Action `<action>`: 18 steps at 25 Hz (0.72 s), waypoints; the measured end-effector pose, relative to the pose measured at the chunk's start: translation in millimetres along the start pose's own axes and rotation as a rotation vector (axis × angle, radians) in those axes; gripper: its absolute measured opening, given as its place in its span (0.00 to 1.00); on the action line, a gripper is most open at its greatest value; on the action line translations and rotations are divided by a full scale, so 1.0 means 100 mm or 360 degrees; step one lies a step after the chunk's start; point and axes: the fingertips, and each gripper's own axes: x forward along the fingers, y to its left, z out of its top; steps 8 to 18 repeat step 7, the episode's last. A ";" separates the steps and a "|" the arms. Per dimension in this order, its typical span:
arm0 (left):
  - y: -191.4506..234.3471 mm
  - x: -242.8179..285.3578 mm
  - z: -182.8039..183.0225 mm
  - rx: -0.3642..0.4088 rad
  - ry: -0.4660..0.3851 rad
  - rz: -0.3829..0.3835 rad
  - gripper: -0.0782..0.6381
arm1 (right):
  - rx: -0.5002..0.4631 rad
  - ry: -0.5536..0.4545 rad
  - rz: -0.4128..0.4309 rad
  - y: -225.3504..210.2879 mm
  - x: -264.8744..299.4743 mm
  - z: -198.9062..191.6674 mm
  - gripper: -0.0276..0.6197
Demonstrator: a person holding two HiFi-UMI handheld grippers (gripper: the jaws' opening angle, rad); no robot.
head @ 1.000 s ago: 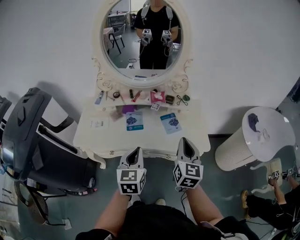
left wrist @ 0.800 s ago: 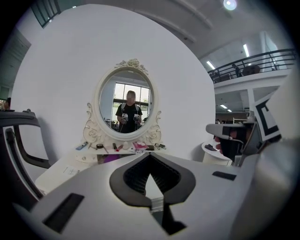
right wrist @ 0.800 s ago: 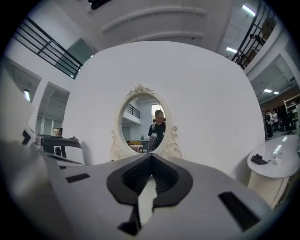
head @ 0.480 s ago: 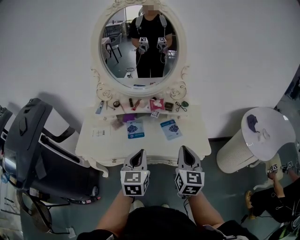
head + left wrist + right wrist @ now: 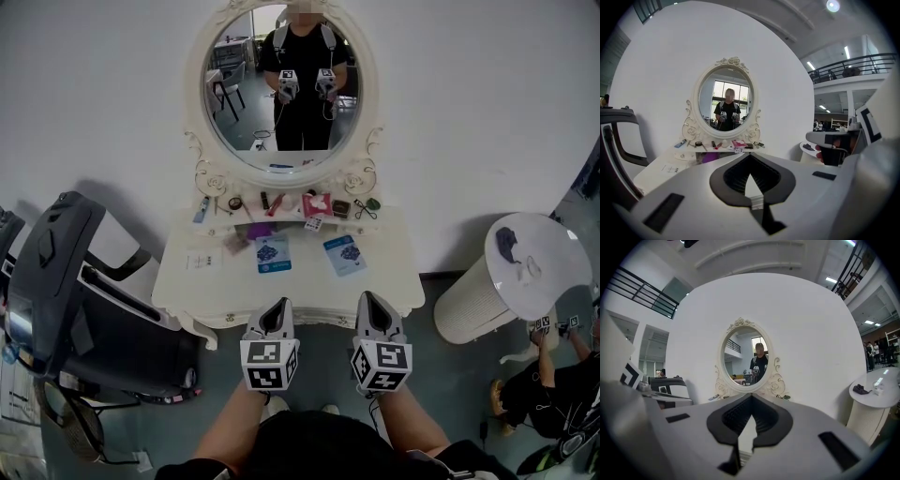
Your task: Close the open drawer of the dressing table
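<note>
The white dressing table [image 5: 202, 281] stands against the wall under an oval mirror [image 5: 286, 141]. Its drawer front [image 5: 319, 320] lies in line with the table's front edge, between my two grippers; no gap shows from above. My left gripper [image 5: 278, 305] and right gripper [image 5: 372, 298] point at that front edge side by side, tips just over it. Both are shut with nothing between the jaws. In the left gripper view the left gripper [image 5: 751, 161] faces the table top [image 5: 661, 168] and mirror. The right gripper [image 5: 751, 397] also faces the mirror [image 5: 746, 357].
Cosmetics line the back of the table top, with two blue packets [image 5: 273, 253] in front of them. A black and grey machine [image 5: 66, 281] stands close on the left. On the right is a round white stand [image 5: 525, 272], with a crouching person [image 5: 562, 394] beyond it.
The head view has shifted slightly, so the table sits a little lower in the picture. Both grippers stay shut at about the same place by the table's front.
</note>
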 end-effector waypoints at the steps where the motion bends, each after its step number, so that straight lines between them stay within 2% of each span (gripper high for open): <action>1: 0.00 0.00 -0.01 0.0002 0.0004 -0.0001 0.10 | -0.0002 0.0007 0.0002 0.01 0.00 -0.01 0.06; 18: 0.02 0.00 -0.04 -0.0002 0.0016 0.0001 0.10 | 0.0000 0.0032 0.0015 0.04 0.02 -0.07 0.06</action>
